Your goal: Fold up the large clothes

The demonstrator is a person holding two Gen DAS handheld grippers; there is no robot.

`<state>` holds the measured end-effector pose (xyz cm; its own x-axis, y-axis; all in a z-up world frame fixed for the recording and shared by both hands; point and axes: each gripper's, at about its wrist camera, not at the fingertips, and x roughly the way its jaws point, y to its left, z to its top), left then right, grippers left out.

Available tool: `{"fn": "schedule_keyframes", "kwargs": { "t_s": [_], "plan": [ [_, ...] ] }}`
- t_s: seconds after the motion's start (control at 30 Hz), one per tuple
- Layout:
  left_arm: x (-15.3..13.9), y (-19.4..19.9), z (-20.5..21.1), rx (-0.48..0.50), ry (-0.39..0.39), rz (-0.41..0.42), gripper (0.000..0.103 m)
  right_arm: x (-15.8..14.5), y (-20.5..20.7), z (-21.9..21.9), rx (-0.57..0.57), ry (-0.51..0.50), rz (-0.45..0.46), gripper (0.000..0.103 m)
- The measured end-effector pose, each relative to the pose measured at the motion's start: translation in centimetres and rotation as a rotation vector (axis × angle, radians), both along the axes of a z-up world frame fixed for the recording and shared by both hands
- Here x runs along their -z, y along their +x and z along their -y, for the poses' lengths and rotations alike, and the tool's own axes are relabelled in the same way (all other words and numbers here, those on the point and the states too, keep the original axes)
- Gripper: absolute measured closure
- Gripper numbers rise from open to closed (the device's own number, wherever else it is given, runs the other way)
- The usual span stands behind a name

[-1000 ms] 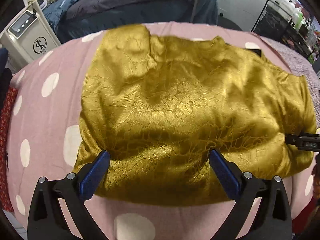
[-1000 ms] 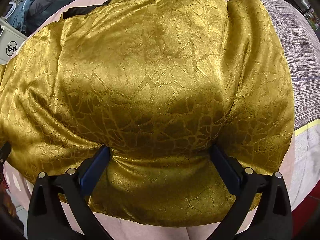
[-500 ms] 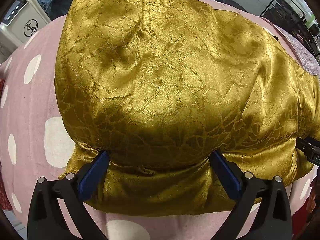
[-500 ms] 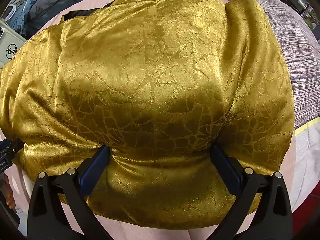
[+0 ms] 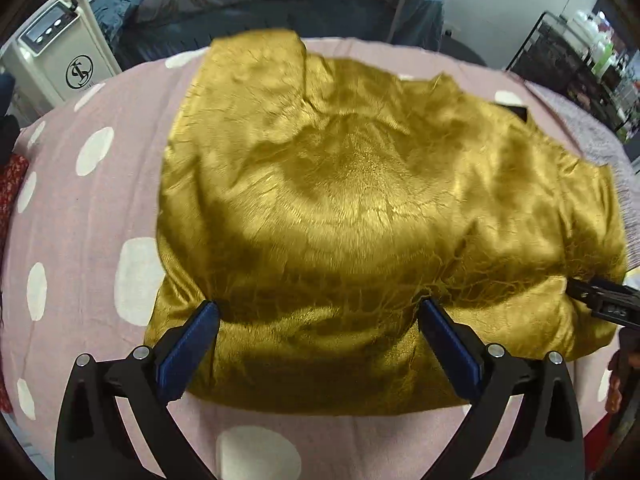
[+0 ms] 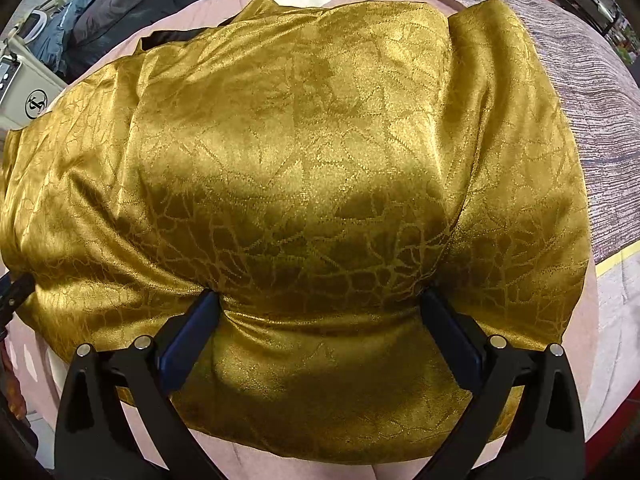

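- The gold garment (image 5: 360, 216) lies on the pink spotted bedspread (image 5: 80, 208), spread from about the middle of the bed to its right side, with its front hem close to the near edge.
- Step in hand, as judged: a fold across the garment. Both grippers are set along the near hem, side by side, and the cloth bulges up between and beyond them.
- The left gripper (image 5: 318, 332) has its jaws spread wide. Gold cloth fills the gap and passes over the blue pads (image 5: 188, 344); whether the pads pinch any of it I cannot tell.
- The right gripper (image 6: 320, 332) stands the same way: jaws wide, cloth mounded between them, no clear pinch shown. Its dark tip also shows at the right side of the left wrist view (image 5: 600, 300), touching the hem.
- Next move, as judged: both sets of jaws need to close on the hem layers, then carry the near edge evenly toward the far edge of the bed, level with each other so the fold line stays straight.
- Material: a glossy, satin-like weave with a raised crackle pattern. It looks slippery and likely to slide from a light hold.
- Shape: a puffed, rounded heap with soft creases, not yet flat. A dark lining (image 6: 172, 38) shows at its far edge.
- A grey ribbed blanket (image 6: 592, 80) covers the right side of the bed.
- Beyond the far left corner stands a white appliance (image 5: 60, 60); dark bedding (image 5: 280, 4) is piled behind the bed.
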<state>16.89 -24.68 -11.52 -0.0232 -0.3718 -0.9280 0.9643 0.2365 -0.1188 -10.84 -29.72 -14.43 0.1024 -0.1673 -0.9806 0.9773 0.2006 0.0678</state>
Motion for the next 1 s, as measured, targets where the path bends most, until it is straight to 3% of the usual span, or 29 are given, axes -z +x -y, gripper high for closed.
{"fn": "schedule_keyframes", "kwargs": {
  "t_s": [0.13,0.33,0.47,0.63,0.77,0.87,1.0],
  "plan": [
    [-1.0,2.2,-1.7,-0.051,-0.034,-0.073,0.006,-0.2,-0.3,-0.9,-0.004,-0.006,-0.001,0.004],
    [-1.9,9.0,-1.4,-0.168,-0.107,-0.342,0.006,-0.9,-0.7,-1.4,0.003,-0.001,-0.015,0.004],
    [-0.2,12.1,1.5,-0.133,-0.11,-0.453,0.006,-1.5,-0.8,-1.9,0.018,0.008,-0.016,0.004],
    [3.6,12.7,5.3,-0.048,-0.054,-0.624,0.007,-3.1,-1.5,-2.2,0.057,0.049,-0.022,0.004],
    [6.7,11.9,7.7,-0.039,0.024,-0.646,0.007,-4.9,-1.9,-3.7,0.096,0.028,-0.018,0.005],
    [6.2,10.6,8.2,0.014,0.025,-0.698,0.008,-6.1,-2.3,-6.0,0.101,-0.001,-0.04,0.005],
    [5.9,9.0,8.9,0.083,0.056,-0.585,0.011,-6.1,-3.3,-9.1,0.138,0.008,-0.04,0.005]
  ]
}}
